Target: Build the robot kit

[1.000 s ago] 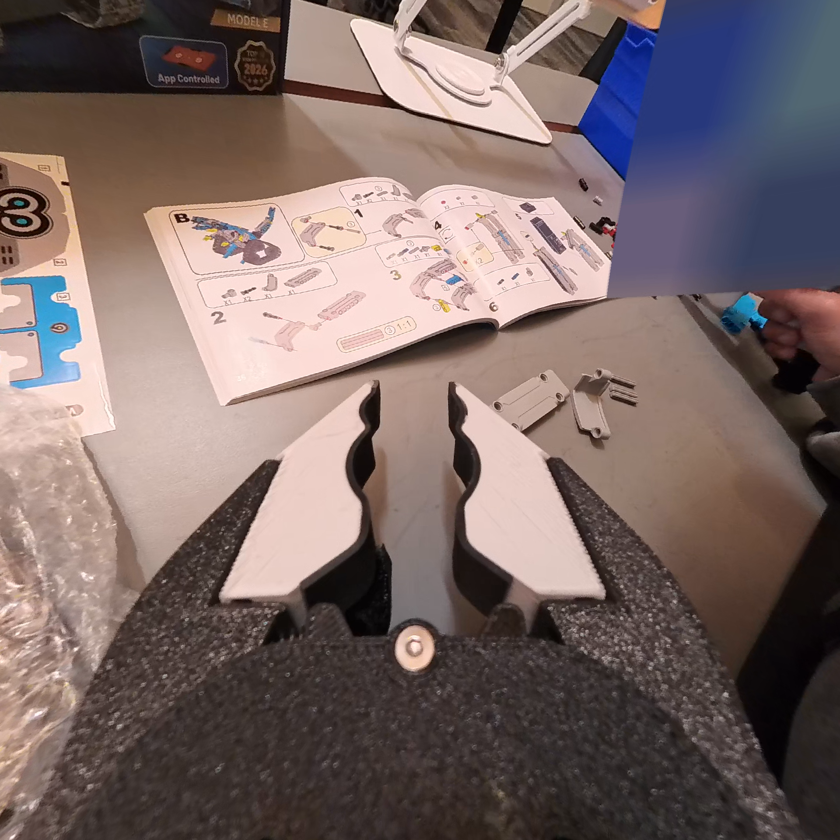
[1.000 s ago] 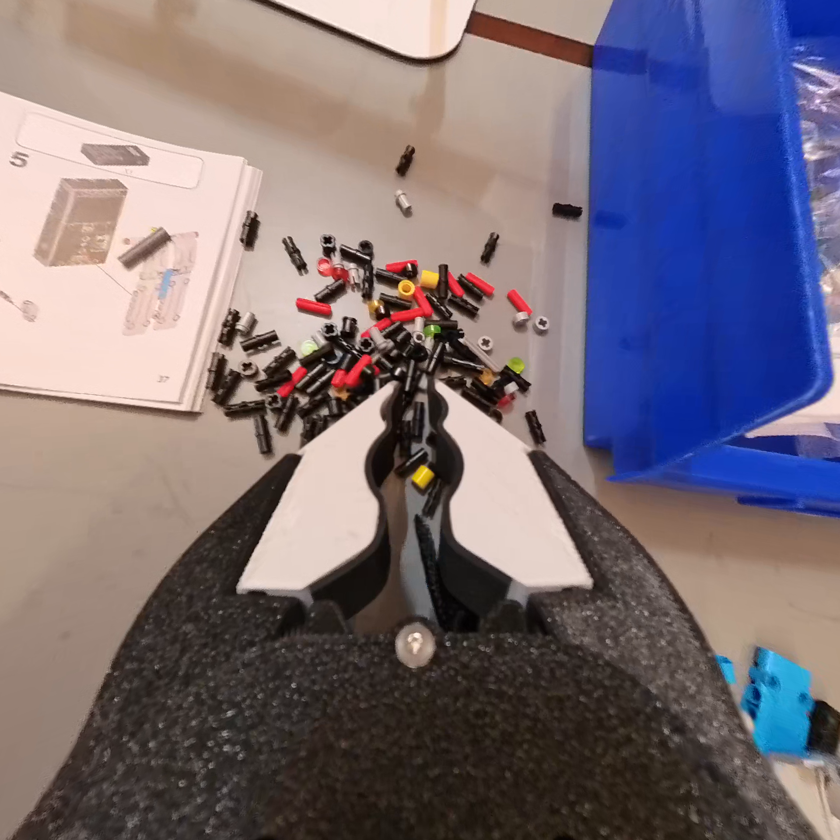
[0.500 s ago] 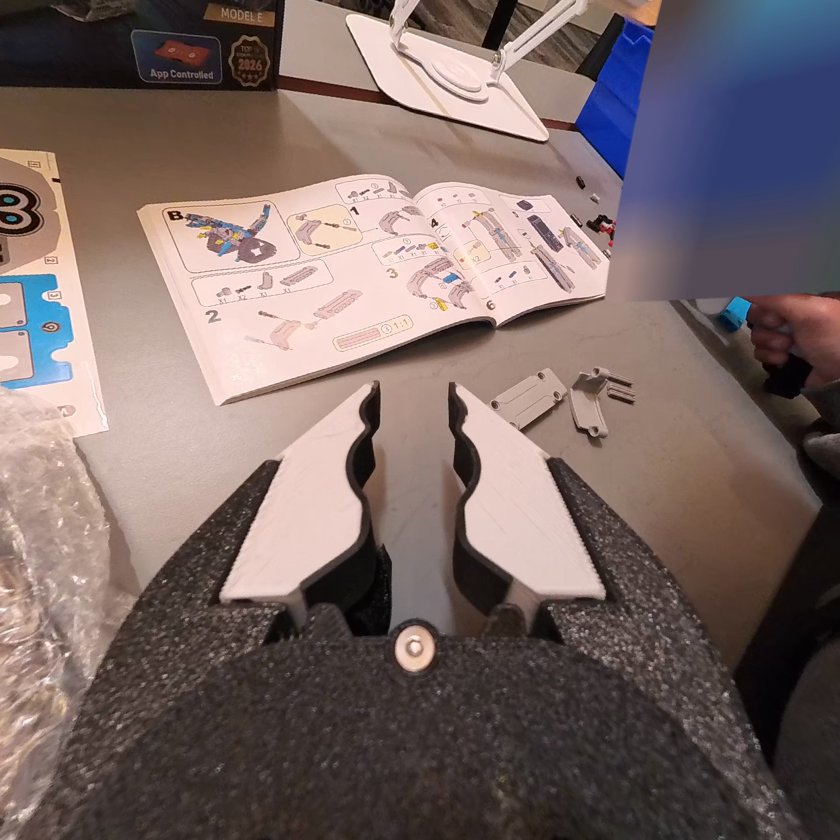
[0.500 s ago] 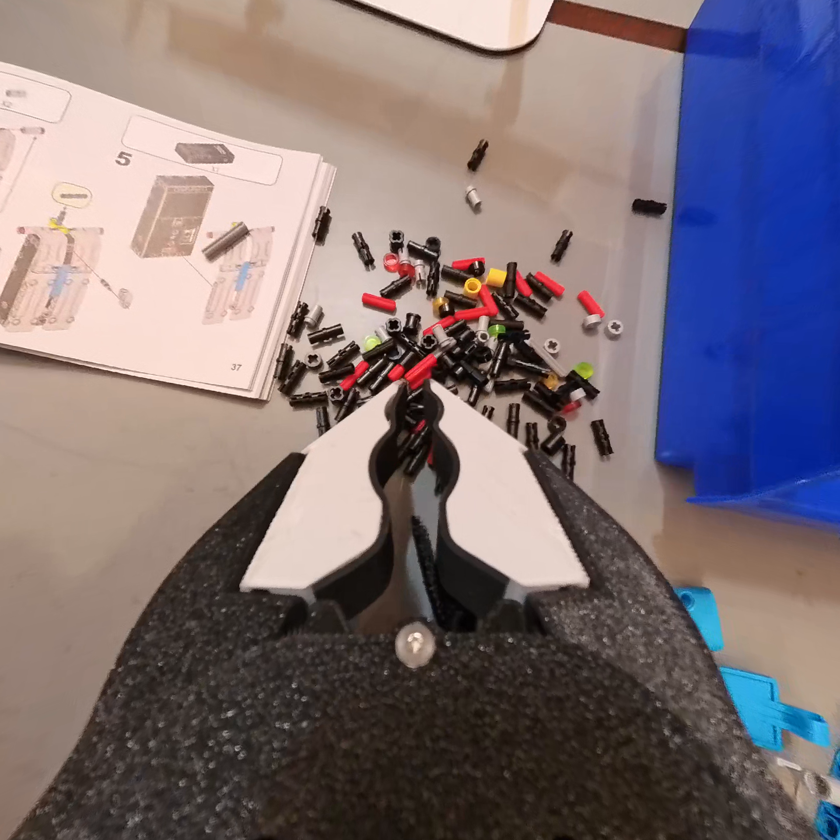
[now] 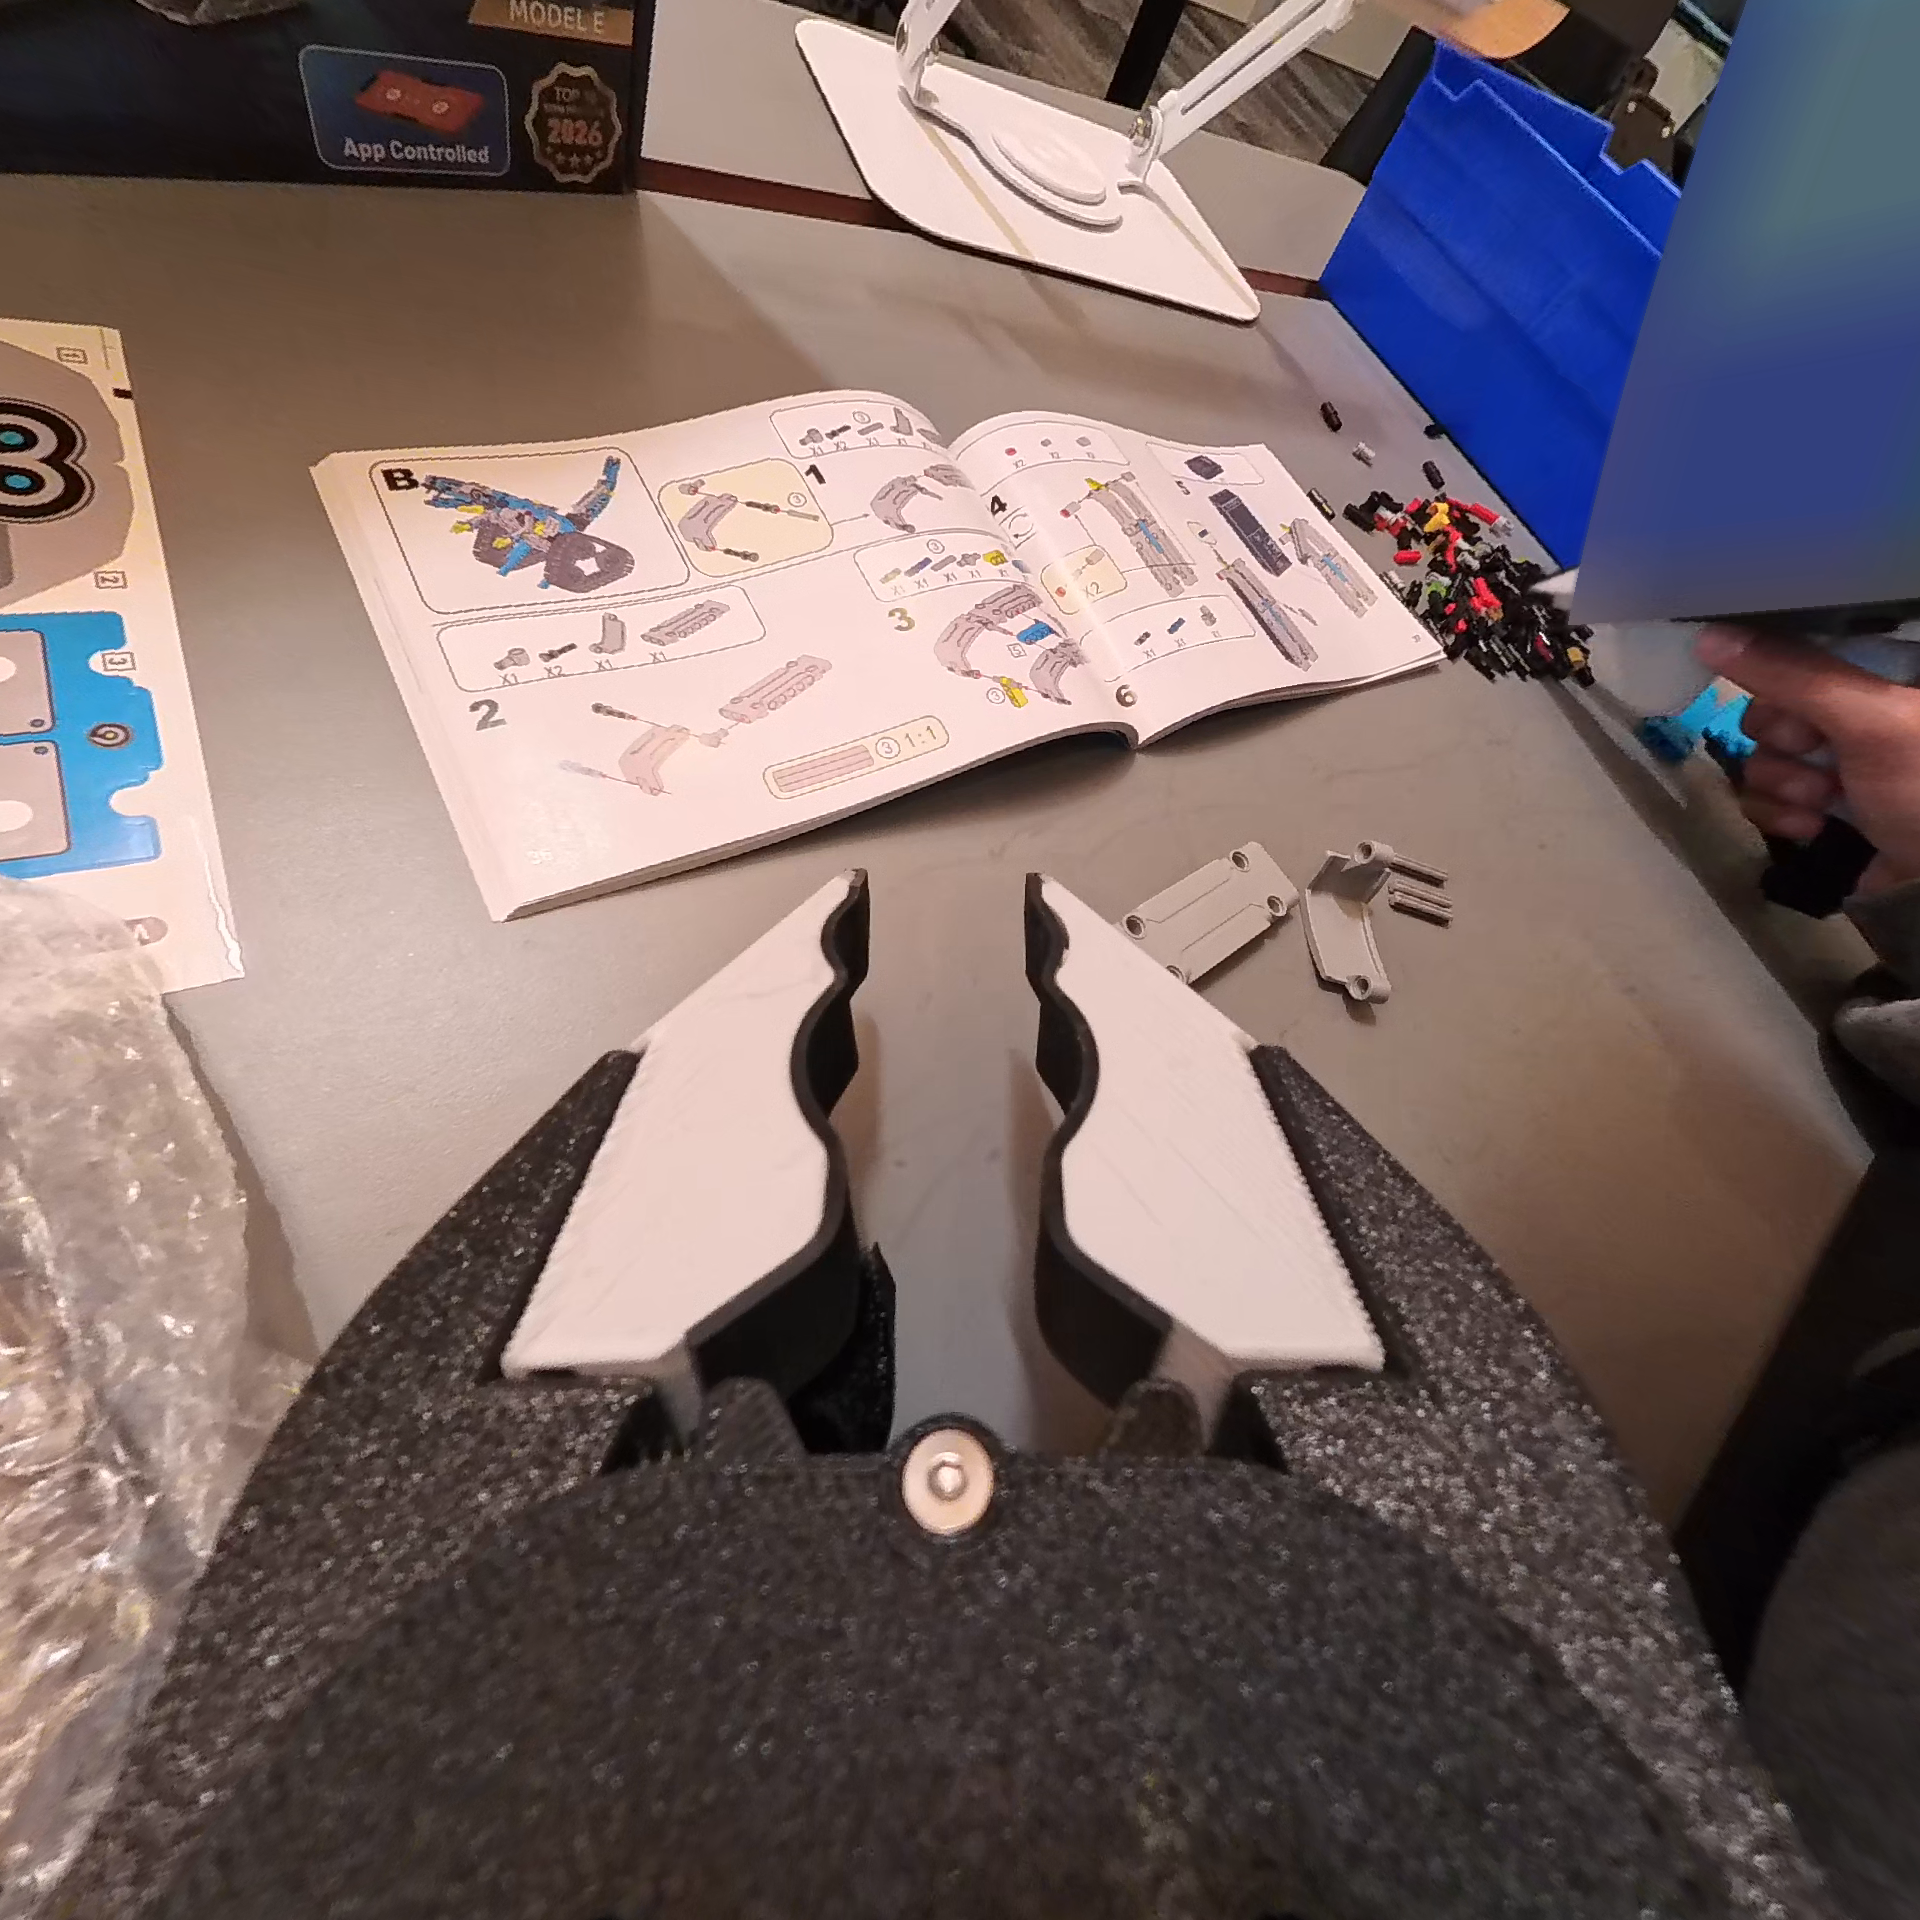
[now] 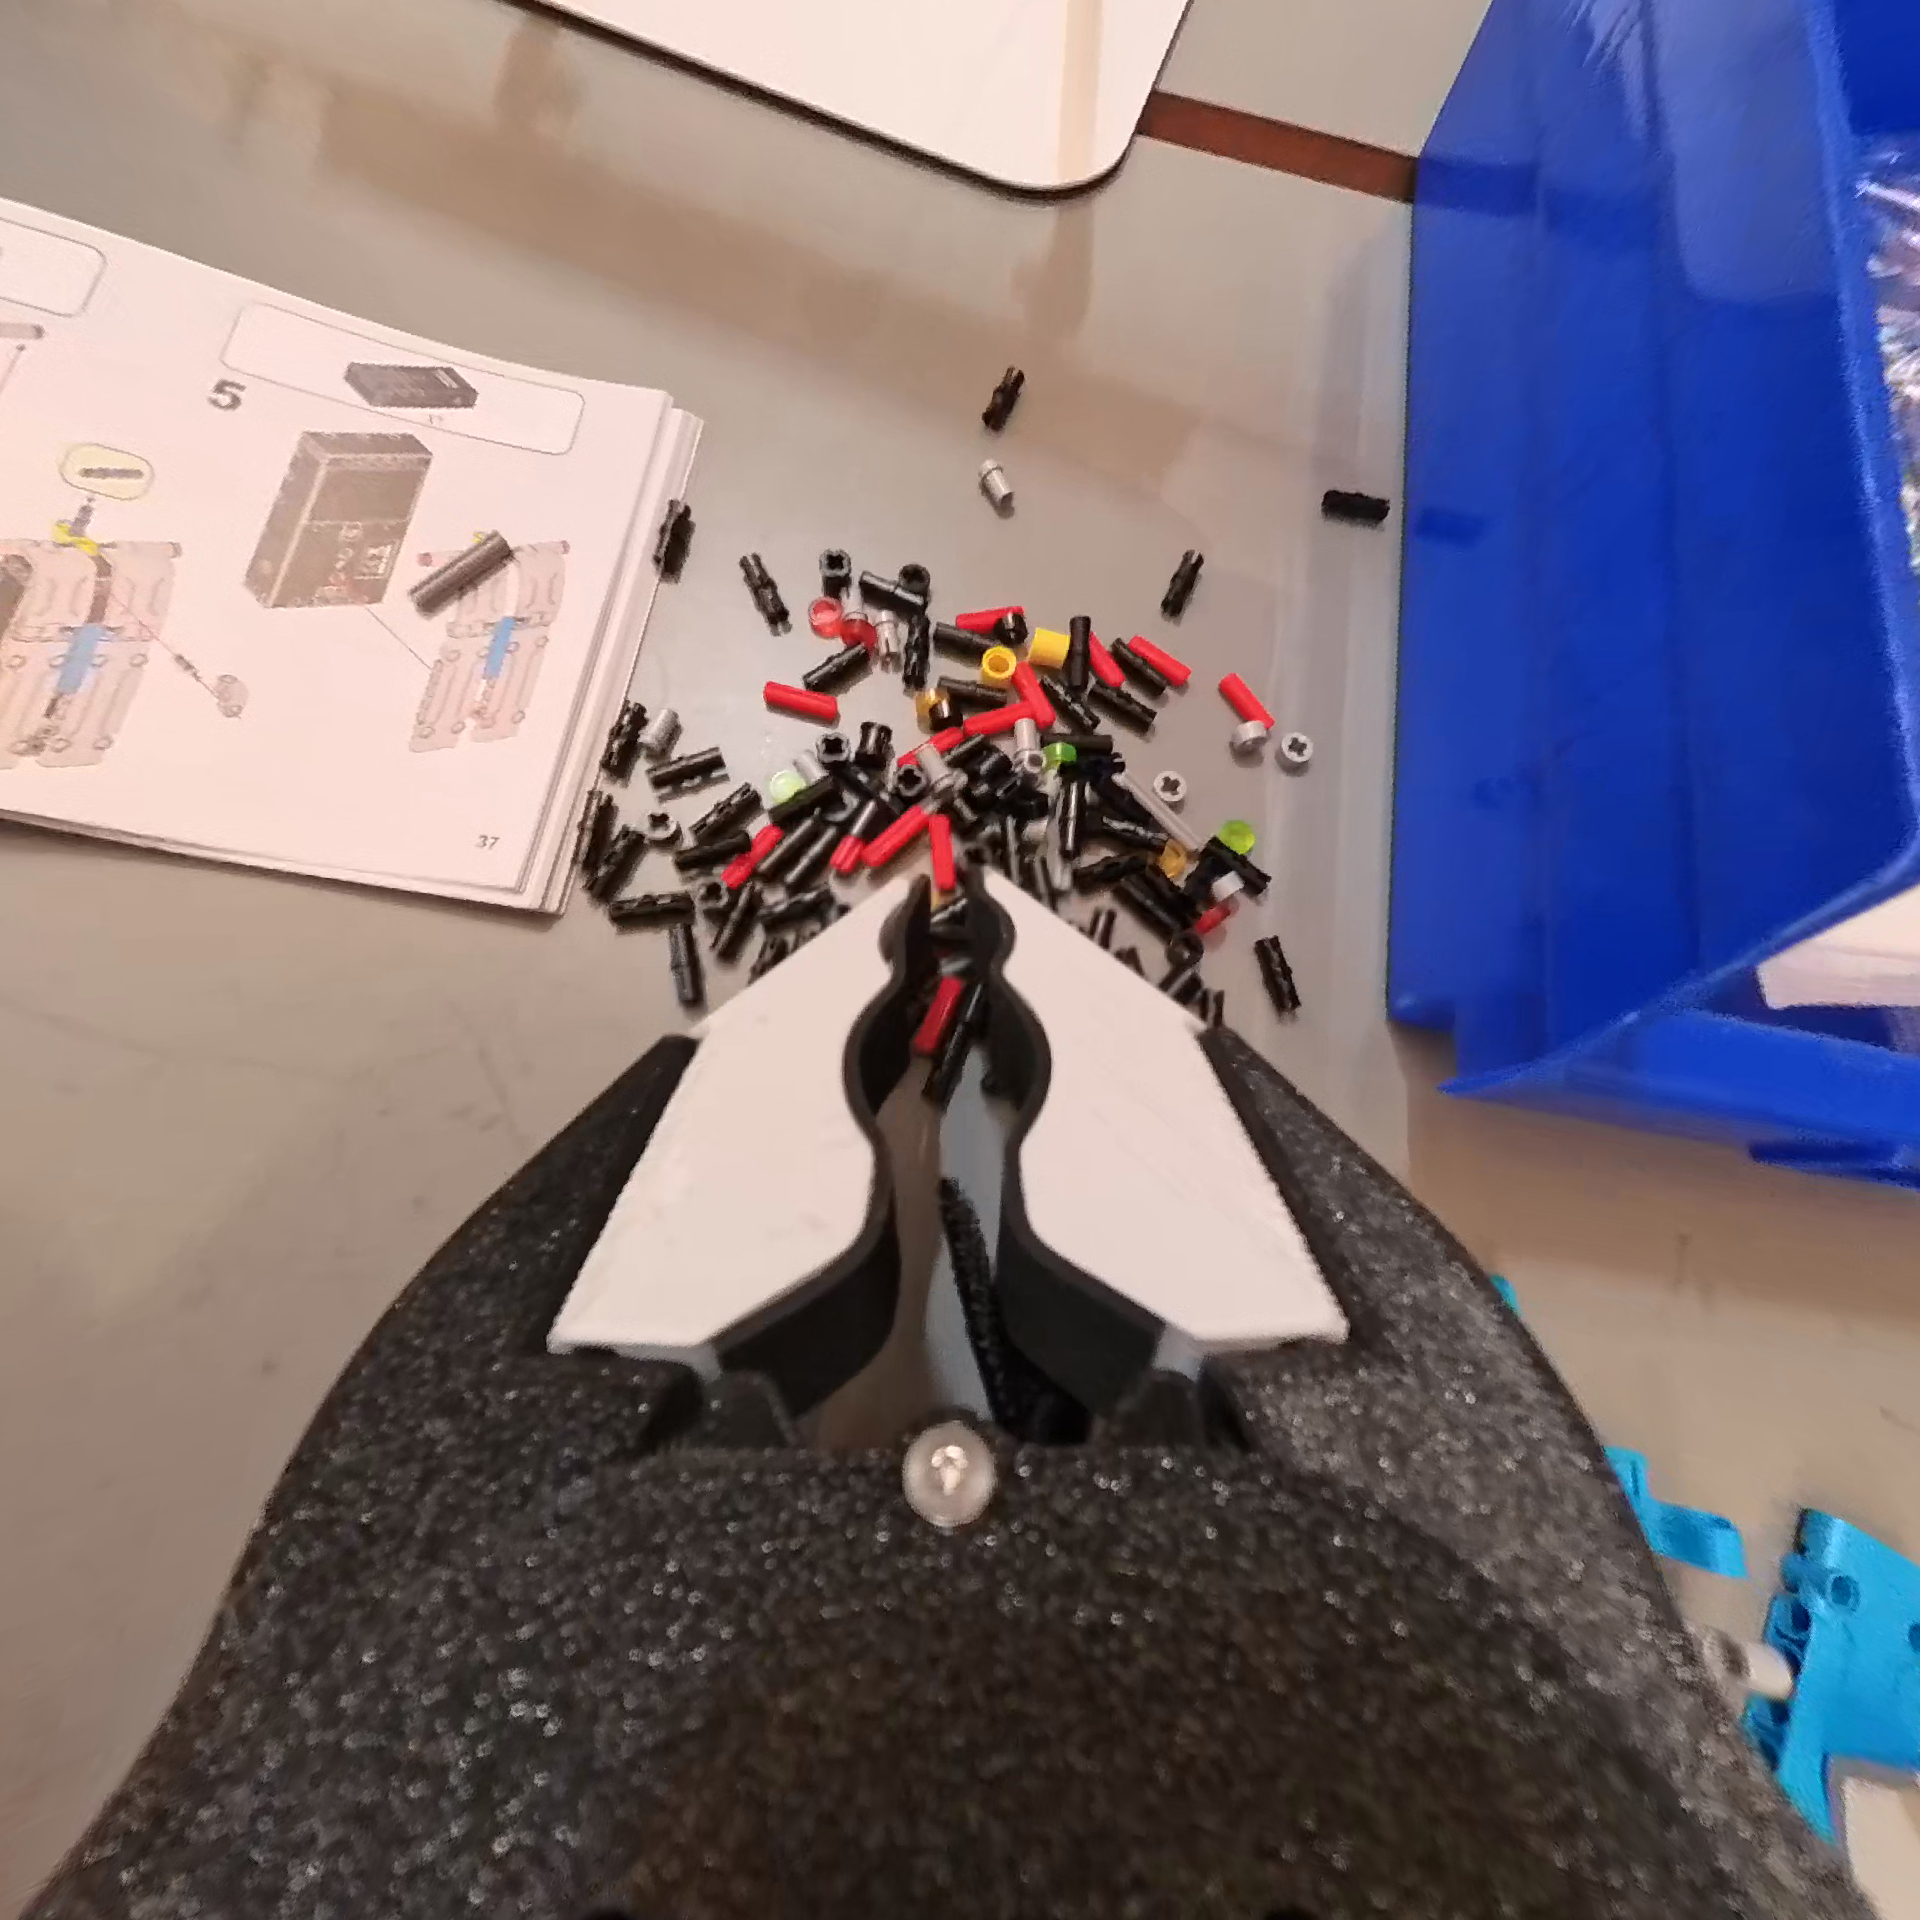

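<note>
My left gripper [image 5: 945, 894] is open and empty, low over the grey table. It points at the near edge of an open instruction booklet [image 5: 831, 623]. A flat grey plate [image 5: 1210, 914] and a curved grey piece [image 5: 1345, 935] with two small grey pins lie just to its right. My right gripper [image 6: 948, 891] has its jaws almost together, with the tips at the near edge of a pile of small black, red and yellow pins [image 6: 997, 748]. Pins show through the slit between the fingers. I cannot tell whether one is pinched. The pile also shows in the left wrist view [image 5: 1475, 592].
A blue bin [image 6: 1621, 623] stands right of the pile. Cyan parts [image 6: 1808, 1621] lie at the near right. A white stand base [image 5: 1039, 197] and a dark box [image 5: 364, 94] are at the back. A sticker sheet [image 5: 83, 675] and bubble wrap [image 5: 94, 1195] are on the left. A hand [image 5: 1829, 748] is at the right. Tip to tip, the grippers are about 35 cm apart. The right gripper is farther from the flat grey plate [image 5: 1210, 914], some 30 cm, than the left, some 8 cm. Measured from the fingertips, the curved grey piece [image 5: 1345, 935] is 12 cm or so from the left gripper and 25 cm from the right.
My right gripper has shifted to the right along the pin pile, its jaws staying almost together. My left gripper has stayed open and has hardly moved.
</note>
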Demonstrator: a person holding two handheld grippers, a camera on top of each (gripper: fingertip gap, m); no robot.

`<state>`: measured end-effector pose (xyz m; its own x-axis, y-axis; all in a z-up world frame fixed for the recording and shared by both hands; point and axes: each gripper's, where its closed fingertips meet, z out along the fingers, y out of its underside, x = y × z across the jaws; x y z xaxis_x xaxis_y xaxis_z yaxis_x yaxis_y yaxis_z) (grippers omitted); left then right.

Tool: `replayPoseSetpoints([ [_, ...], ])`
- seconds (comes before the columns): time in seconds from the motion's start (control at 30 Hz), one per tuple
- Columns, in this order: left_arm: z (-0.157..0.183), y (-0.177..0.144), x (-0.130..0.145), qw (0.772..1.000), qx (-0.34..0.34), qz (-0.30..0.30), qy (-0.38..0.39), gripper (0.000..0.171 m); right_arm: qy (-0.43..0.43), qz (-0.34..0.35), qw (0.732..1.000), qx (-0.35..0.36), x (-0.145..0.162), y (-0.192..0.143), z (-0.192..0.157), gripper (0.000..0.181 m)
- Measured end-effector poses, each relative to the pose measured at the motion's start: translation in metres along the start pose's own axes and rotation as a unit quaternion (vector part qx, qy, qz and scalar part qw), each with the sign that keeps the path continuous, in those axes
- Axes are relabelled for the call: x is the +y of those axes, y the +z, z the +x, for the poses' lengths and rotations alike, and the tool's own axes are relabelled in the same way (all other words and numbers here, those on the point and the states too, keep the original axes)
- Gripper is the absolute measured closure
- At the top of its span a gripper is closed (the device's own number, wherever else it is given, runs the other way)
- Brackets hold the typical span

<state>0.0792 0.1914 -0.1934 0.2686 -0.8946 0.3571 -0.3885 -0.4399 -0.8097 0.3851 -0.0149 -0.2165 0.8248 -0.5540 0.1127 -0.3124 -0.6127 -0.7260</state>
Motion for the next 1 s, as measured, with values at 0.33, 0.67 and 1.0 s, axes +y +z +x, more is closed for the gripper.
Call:
replayPoseSetpoints([
  [0.33,0.003,0.002,0.001,1.0,0.003,-0.005,0.005,0.143,-0.018,-0.026,0.999,-0.027,0.019,-0.016,-0.03,0.174],
  [0.67,0.003,0.004,0.003,1.0,0.007,-0.009,0.0,0.143,-0.002,-0.022,1.0,-0.012,0.018,-0.018,-0.015,0.174],
  [1.0,0.003,0.004,0.003,1.0,0.006,-0.011,0.001,0.143,0.01,-0.017,1.0,0.015,0.019,-0.01,0.003,0.174],
])
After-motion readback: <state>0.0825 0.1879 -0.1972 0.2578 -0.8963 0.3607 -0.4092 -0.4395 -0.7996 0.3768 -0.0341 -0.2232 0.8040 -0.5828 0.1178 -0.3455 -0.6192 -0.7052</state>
